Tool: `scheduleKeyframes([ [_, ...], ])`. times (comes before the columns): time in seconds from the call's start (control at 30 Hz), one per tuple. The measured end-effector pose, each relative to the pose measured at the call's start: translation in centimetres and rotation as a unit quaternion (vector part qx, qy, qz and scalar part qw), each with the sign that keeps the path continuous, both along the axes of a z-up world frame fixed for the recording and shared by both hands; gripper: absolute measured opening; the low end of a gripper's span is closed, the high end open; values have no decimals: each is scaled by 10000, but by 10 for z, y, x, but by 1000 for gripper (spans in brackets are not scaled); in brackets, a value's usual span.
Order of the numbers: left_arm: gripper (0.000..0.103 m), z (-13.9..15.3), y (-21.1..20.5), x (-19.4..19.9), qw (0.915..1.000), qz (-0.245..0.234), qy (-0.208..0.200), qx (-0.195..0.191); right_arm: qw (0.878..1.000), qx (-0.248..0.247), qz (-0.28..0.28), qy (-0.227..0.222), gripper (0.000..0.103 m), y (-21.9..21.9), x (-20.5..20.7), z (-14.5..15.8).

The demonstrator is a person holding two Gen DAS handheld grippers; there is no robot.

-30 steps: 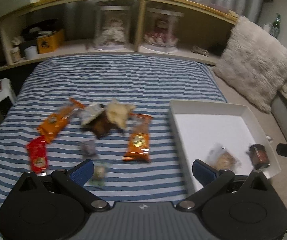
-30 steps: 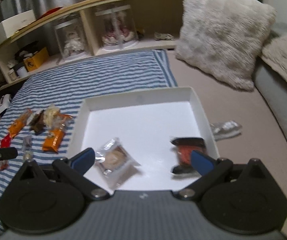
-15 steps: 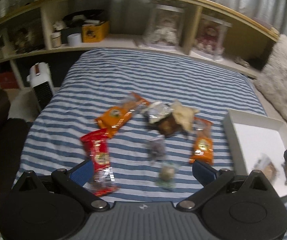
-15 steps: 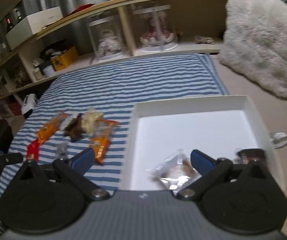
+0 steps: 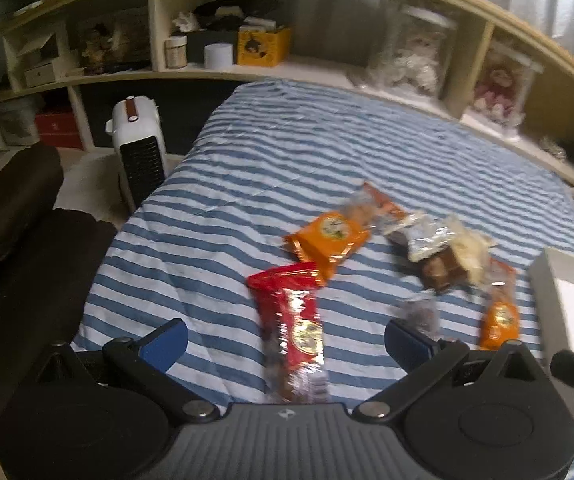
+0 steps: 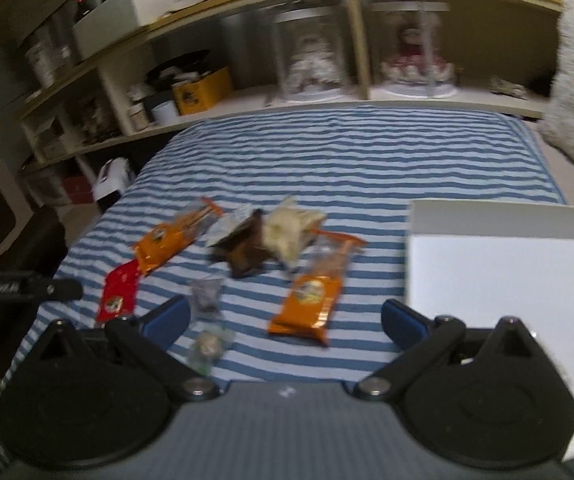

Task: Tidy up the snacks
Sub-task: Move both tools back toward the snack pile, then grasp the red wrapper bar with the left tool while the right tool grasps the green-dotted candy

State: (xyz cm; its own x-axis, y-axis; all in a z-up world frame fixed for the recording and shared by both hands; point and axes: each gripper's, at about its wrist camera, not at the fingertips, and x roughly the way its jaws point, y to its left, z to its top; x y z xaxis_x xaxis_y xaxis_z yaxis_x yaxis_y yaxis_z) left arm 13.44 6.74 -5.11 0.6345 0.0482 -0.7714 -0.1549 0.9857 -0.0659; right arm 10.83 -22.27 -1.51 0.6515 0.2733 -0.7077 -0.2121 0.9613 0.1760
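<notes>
White tray point(image 6: 503, 280) cut off at right

Bare striped bedspread point(image 5: 287, 152) lies open beyond the clustered snack packets point(image 6: 263, 244); white box point(image 6: 499, 280) flanks them.

The flat quilted bedspread point(image 5: 327, 152) carries blue and white horizontal stripes. On it lie a glossy red foil snack packet point(image 5: 293, 322) with a gold round emblem, two shiny orange plastic snack packets point(image 5: 329, 240) point(image 6: 313, 300) with pale round emblems, a dark brown wrapped snack point(image 6: 247, 254) and a cream-white crinkled snack bag point(image 6: 287, 232). The shallow cardboard box point(image 6: 503, 280) is plain white. Both grippers have black bodies and blue finger pads point(image 5: 165, 342) point(image 6: 167, 320).
</notes>
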Motion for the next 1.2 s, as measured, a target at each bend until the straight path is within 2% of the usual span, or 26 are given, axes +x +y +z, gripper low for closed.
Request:
scheduleKeyframes([
  [0.13, 103, -14, 1, 20, 9995, -7, 307, 67, 9995, 94, 285, 72, 103, 23, 11, -13],
  [0.23, 103, -27, 0, 28, 9993, -130, 349, 49, 9990, 230, 320, 202, 103, 37, 16, -29],
  [0.4, 103, -50, -6, 41, 9979, -121, 600, 231, 9956, 572, -46, 742, 103, 48, 29, -59],
  [0.47, 103, -56, -5, 46, 9970, -19, 730, 258, 9905, 893, -221, 1024, 103, 47, 33, -69],
  [0.6, 103, -62, 1, 49, 9963, 135, 853, -7, 9699, 1653, -673, 1659, 101, 41, 40, -87],
  [0.67, 103, -61, 3, 48, 9961, 161, 853, -126, 9631, 1871, -771, 1776, 92, 41, 41, -93],
  [0.73, 103, -58, 4, 46, 9958, 184, 848, -288, 9625, 1874, -813, 1786, 88, 44, 40, -93],
  [0.8, 98, -56, 3, 43, 9954, 154, 809, -495, 9629, 1856, -869, 1758, 82, 45, 39, -94],
  [0.87, 88, -54, -1, 42, 9952, 41, 793, -571, 9633, 1836, -878, 1750, 70, 46, 39, -94],
  [0.9, 86, -53, -3, 41, 9953, 1, 796, -559, 9636, 1835, -840, 1755, 67, 44, 42, -96],
  [0.97, 78, -54, -7, 41, 9955, -49, 802, -495, 9647, 1814, -750, 1754, 54, 47, 44, -98],
  [1.07, 71, -57, -9, 42, 9956, -18, 831, -438, 9634, 1817, -583, 1882, 46, 53, 47, -101],
  [1.2, 67, -61, -7, 44, 9956, 81, 808, -473, 9625, 1820, -669, 1895, 42, 52, 48, -106],
])
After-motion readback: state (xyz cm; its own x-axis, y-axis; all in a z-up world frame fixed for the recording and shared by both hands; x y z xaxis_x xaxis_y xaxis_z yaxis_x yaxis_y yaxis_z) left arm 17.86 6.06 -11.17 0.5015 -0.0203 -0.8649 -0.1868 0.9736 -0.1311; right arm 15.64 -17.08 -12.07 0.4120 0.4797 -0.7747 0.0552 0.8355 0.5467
